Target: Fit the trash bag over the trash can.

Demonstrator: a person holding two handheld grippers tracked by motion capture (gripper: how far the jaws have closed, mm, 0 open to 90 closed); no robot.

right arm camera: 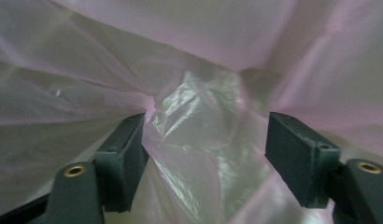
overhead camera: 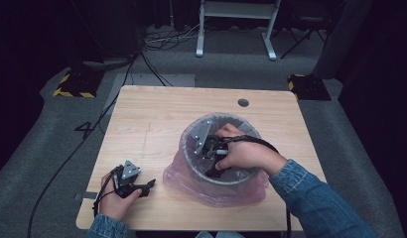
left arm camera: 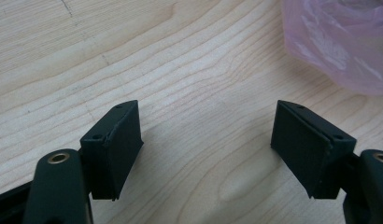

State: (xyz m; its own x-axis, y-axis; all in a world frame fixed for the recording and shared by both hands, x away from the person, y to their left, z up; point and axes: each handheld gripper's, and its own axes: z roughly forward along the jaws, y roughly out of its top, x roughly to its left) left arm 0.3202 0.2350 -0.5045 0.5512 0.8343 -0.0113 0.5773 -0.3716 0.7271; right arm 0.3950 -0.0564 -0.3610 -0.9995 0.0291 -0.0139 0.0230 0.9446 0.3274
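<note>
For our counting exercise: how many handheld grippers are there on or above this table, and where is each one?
2. The left gripper rests on the bare table near its front left corner, open. The right gripper reaches down inside the bin lined with the pink bag, open.

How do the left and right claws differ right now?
The left claw sits low over bare table, near its front left corner; the right claw is down inside the bin. Wood grain shows between the left claw's jaws; crumpled pink bag bulges between the right claw's jaws. Both stand open, gripping nothing.
</note>
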